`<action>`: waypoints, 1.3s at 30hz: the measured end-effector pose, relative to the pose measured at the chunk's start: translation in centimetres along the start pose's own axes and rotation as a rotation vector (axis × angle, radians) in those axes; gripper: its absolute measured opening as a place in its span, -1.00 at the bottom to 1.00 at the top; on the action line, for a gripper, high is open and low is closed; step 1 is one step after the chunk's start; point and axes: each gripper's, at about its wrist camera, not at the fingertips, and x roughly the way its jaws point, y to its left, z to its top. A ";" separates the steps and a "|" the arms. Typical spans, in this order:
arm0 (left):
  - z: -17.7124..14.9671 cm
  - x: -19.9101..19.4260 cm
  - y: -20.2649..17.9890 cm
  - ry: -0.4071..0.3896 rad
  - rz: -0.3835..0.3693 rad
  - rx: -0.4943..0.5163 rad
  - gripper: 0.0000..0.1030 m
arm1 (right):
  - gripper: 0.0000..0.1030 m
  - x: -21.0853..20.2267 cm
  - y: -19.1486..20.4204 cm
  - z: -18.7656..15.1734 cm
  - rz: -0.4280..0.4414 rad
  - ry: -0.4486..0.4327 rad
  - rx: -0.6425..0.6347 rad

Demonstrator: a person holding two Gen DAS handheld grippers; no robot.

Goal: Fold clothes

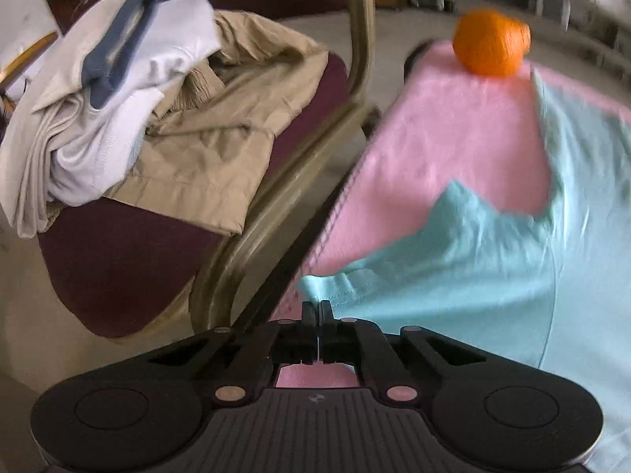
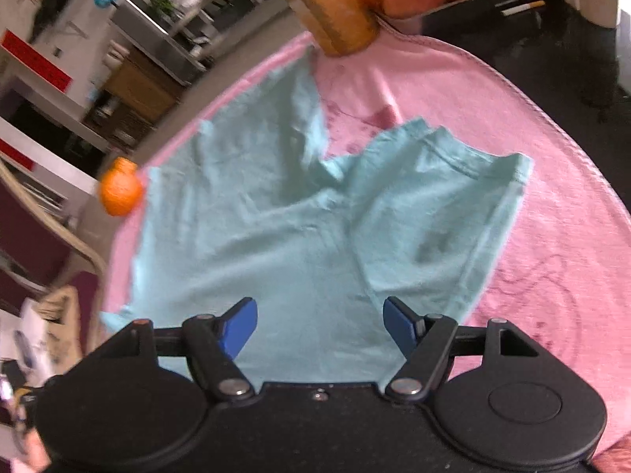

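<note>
Pinching the near hem of the light blue garment (image 1: 453, 260), the left gripper (image 1: 318, 307) has its jaws pressed together on the cloth, probably to lift that edge for a fold (the orange (image 1: 491, 43) seems to weigh down the pink cloth (image 1: 453, 138)). In the right view the right gripper (image 2: 319, 325) hangs with jaws wide apart over the garment, which lies spread and wrinkled on the pink cloth, holding nothing.

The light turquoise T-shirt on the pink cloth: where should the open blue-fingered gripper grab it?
Probably the light turquoise T-shirt's near hem, under the open right gripper, coming straight down from above. The left gripper pinches its own corner; a matching hold would lift that edge evenly.
</note>
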 end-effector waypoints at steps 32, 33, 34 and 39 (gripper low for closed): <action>-9.4 -7.8 -6.8 -0.011 -0.318 0.399 -0.59 | -0.69 1.1 2.2 -5.4 -0.286 0.109 -0.410; -9.2 -8.0 -6.8 -0.013 -0.313 0.407 -0.59 | -0.69 0.6 1.9 -5.7 -0.291 0.104 -0.393; -8.9 -8.1 -6.8 -0.018 -0.306 0.415 -0.58 | -0.69 0.0 1.6 -5.7 -0.285 0.099 -0.366; -5.1 -10.7 -7.6 -0.114 -0.308 0.393 -0.43 | -0.65 -4.2 2.3 -3.1 -0.059 -0.028 -0.234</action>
